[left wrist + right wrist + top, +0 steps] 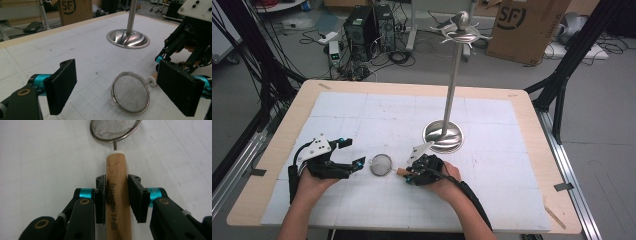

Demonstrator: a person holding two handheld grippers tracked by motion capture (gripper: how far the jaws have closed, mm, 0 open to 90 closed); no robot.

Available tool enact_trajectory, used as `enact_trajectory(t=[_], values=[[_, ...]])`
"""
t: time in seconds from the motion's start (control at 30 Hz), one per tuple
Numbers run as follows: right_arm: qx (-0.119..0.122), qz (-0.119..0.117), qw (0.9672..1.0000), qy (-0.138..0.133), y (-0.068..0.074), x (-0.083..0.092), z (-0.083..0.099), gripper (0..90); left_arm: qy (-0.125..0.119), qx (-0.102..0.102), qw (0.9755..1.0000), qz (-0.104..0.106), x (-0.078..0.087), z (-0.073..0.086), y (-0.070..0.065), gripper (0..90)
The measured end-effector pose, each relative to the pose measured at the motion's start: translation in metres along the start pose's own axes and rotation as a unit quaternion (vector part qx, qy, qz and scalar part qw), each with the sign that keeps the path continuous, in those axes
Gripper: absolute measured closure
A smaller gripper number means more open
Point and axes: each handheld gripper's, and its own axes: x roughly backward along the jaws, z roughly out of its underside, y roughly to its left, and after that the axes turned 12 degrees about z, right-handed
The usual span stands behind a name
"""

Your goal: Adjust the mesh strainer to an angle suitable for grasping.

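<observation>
Right gripper [117, 195] was clamped on the wooden handle [117, 195] of a small mesh strainer [381, 164], pads pressing both sides of the handle. The strainer lay on the white mat [492, 190], its round sieve head toward the left gripper [117, 87] and near the base of the steel hanging stand [443, 135]. The left gripper's jaws stood wide apart, holding nothing, the sieve head on the mat between them.

Step in hand, as judged: grasp secured, lift not yet begun. The next move likely calls for raising the strainer level and carrying it to a hook at the stand's top [460, 34]; the small loop [111, 101] on the rim would need lining up.
</observation>
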Motion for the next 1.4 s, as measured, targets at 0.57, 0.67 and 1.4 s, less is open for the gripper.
enact_trajectory(t=[0.57,0.67,1.4], values=[[0.033,-0.026,0.999,-0.016,0.024,-0.031,-0.04,68.0,0.0,0.0,1.0,-0.001,0.0,0.0,0.0,17.2],[0.024,-0.022,0.9994,-0.012,0.023,-0.029,-0.039,62.1,0.002,0.0,1.0,0.0,0.0,0.0,0.0,17.2],[-0.036,0.028,0.9989,-0.006,0.0,0.001,0.007,56.5,0.007,0.001,1.0,-0.001,-0.002,0.001,0.0,17.2]])
